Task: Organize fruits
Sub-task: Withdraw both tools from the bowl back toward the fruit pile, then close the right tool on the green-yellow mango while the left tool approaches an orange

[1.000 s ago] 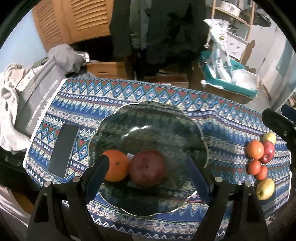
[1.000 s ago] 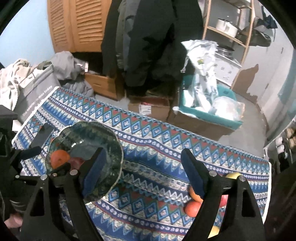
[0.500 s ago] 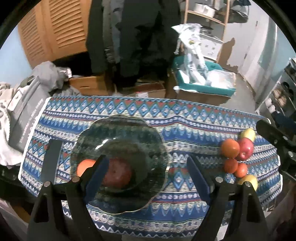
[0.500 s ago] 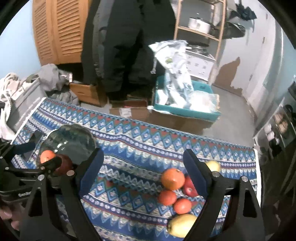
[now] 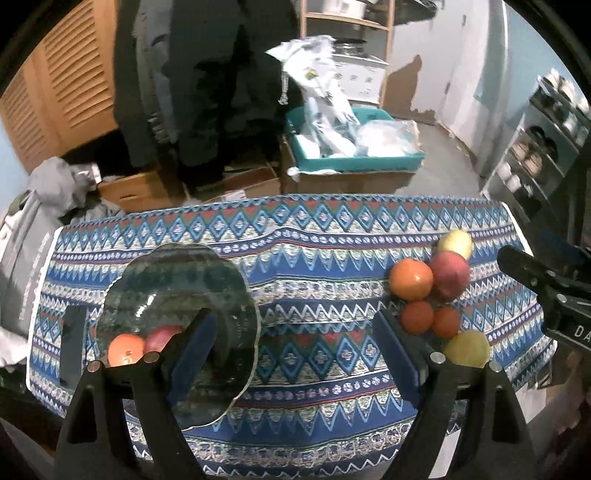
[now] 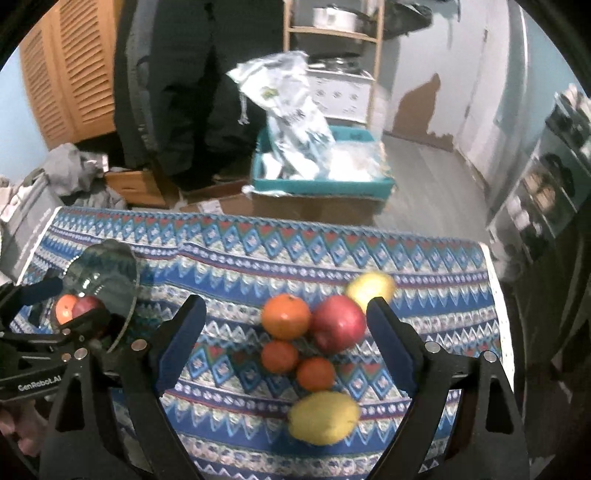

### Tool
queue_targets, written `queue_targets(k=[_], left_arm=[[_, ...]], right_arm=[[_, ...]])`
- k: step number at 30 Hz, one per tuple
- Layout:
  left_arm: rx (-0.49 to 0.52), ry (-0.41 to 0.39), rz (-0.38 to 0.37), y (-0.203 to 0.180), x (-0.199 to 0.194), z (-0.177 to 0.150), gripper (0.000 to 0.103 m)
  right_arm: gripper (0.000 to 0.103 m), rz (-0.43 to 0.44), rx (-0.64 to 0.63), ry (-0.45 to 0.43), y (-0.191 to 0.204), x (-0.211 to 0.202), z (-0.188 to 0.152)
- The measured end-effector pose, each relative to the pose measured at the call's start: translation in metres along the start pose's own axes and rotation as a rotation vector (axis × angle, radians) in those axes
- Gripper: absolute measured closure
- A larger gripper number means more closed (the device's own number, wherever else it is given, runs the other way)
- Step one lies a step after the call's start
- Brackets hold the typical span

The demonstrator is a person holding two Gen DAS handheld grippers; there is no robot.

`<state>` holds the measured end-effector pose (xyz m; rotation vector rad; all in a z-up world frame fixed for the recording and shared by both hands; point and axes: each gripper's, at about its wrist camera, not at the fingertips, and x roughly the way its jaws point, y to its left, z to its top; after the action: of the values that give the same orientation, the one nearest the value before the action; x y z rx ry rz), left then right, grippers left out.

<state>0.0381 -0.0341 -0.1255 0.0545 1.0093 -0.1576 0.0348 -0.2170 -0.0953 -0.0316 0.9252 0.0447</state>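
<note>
Right wrist view: my right gripper, just opened wide and empty, hangs over round smooth fruits; left gripper open, beside scalloped glass bowl.

A lived-in home storeroom: behind the cloth-covered table hang dark coats, louvred wooden doors to their left, a pot-stacked shelf to their right.

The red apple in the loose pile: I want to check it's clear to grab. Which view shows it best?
The right wrist view: the red apple sits near centre, whole, between the open right gripper fingers, touching the large orange. The left wrist view shows the same apple smaller, out toward the right edge, partly behind that orange.
</note>
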Motion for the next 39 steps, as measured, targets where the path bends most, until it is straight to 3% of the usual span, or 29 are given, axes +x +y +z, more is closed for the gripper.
queue_targets(k=[11, 22, 39], left_arm=[[0.090, 0.045, -0.004, -0.045, 0.020, -0.008, 0.016], [0.151, 0.113, 0.034, -0.068, 0.052, -0.026, 0.016], [0.161, 0.198, 0.069, -0.065, 0.083, -0.040, 0.016]], right_arm=[[0.015, -0.012, 0.095, 0.083, -0.049, 0.011, -0.037], [0.015, 0.006, 0.118, 0.251, -0.069, 0.055, -0.082], [0.013, 0.079, 0.059, 0.409, -0.049, 0.100, -0.112]])
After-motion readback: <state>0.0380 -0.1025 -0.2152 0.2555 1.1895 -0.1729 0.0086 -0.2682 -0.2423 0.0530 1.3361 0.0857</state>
